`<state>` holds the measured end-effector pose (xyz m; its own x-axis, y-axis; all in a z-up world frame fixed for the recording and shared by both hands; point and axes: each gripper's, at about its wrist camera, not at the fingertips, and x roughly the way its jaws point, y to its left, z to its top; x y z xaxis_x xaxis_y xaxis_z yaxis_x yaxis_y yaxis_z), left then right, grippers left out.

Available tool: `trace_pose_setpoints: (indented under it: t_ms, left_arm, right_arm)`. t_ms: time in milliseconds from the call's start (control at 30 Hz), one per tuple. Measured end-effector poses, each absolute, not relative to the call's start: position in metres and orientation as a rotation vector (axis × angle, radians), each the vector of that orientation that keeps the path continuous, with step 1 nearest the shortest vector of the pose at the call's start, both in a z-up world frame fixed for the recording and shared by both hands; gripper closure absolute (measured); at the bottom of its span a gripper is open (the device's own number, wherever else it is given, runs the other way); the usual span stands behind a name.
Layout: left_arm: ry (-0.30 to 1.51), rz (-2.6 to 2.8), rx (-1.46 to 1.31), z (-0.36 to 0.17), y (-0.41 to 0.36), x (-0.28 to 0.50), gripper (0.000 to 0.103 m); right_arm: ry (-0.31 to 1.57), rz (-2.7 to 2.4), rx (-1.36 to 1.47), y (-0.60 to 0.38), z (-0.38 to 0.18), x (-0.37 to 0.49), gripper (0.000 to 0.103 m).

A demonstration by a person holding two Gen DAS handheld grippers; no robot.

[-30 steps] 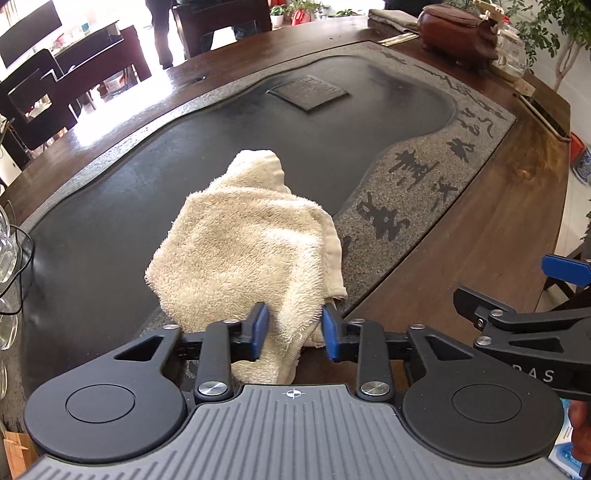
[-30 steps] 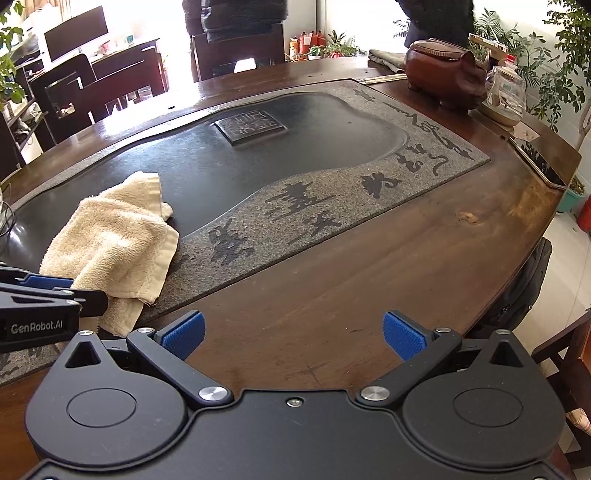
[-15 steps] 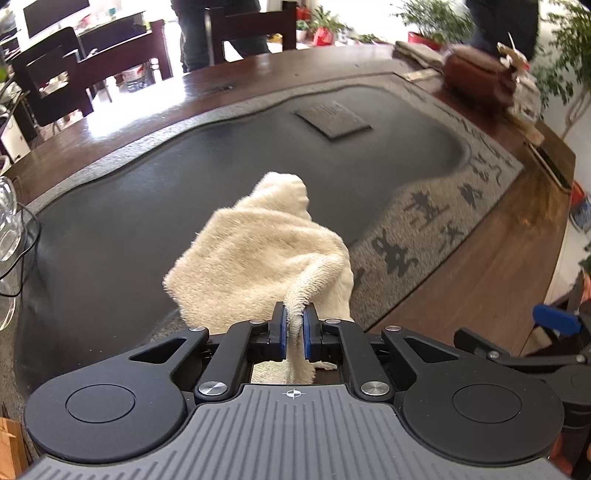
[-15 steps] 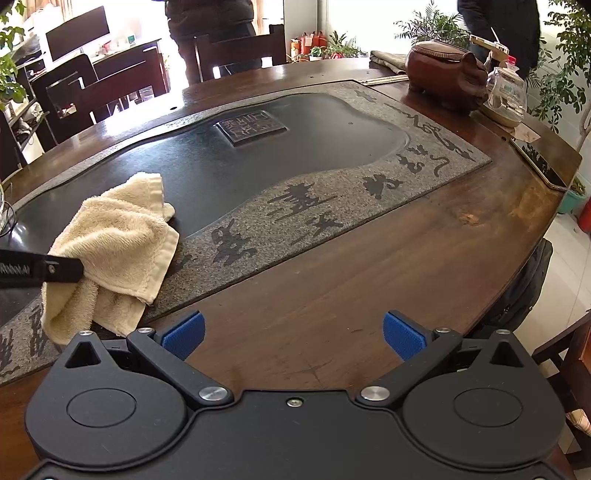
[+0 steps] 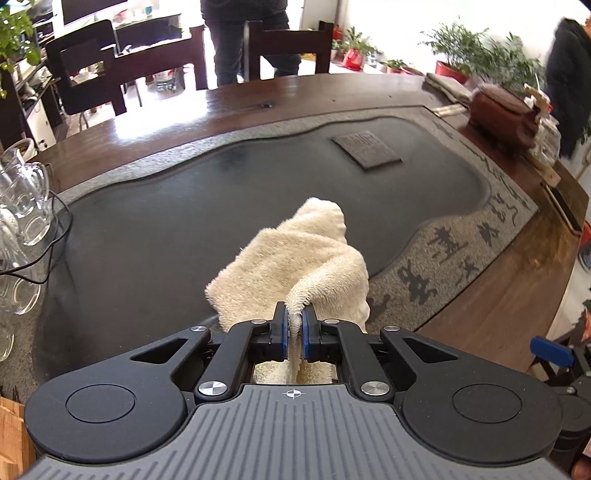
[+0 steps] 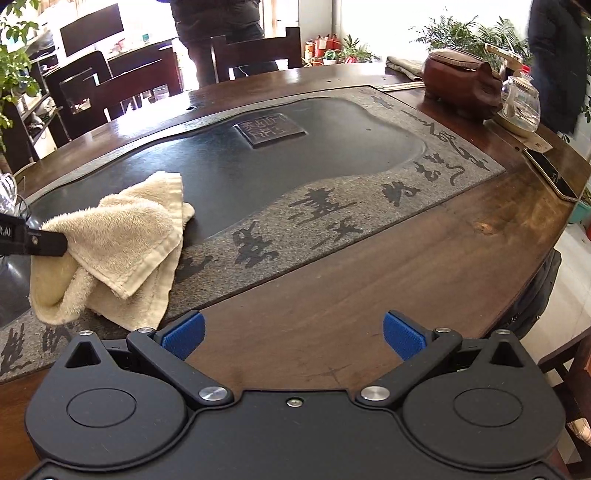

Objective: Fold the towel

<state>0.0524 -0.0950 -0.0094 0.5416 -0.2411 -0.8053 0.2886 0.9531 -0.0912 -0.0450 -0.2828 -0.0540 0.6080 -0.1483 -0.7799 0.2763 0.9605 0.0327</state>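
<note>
Left wrist view: left gripper [image 5: 294,334] is clenched on a raised fold of the cream towel [image 5: 295,266], blue pads pressing the cloth from both sides. Its jaws have just been closing, with the towel between them. The towel sits bunched on the dark stone tea tray [image 5: 166,229], at the tray's near edge, where the polished basin meets the rough grey border carved with characters [image 5: 447,251].

Right wrist view: right gripper [image 6: 293,334] is released, jaws spread wide, nothing between the pads. It hangs over bare wood of the table [image 6: 369,295], just off the tray's near edge. The towel lies to its left, one hemmed corner drooping onto the grey border; the left gripper's black finger meets the cloth from the left edge of the frame.

Surroundings: glassware [image 5: 22,206] and a thin black cable [image 5: 55,236] at the tray's left end. A square carved plaque [image 6: 271,129] is set in the basin near the far edge. At the table's far right corner: a brown pig-shaped wooden vessel [image 6: 458,83], a glass pot [image 6: 521,103], a folded cloth [image 6: 402,68]. A dark flat strip, possibly a phone [image 6: 550,175], lies at the right edge.

Room: dark wooden chairs [image 6: 255,51], a monitor [image 6: 92,24], potted plants [image 5: 469,55], bright windows, people standing beyond the table.
</note>
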Motion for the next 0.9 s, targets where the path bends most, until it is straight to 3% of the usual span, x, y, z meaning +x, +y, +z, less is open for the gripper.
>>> trace_pose_setpoints:
  t_ms: [900]
  left_arm:
    - [0.972,-0.085,-0.104,-0.021,-0.013,0.059,0.096]
  right_arm:
    - [0.888,-0.064,0.073,-0.247,-0.051,-0.029,0.0]
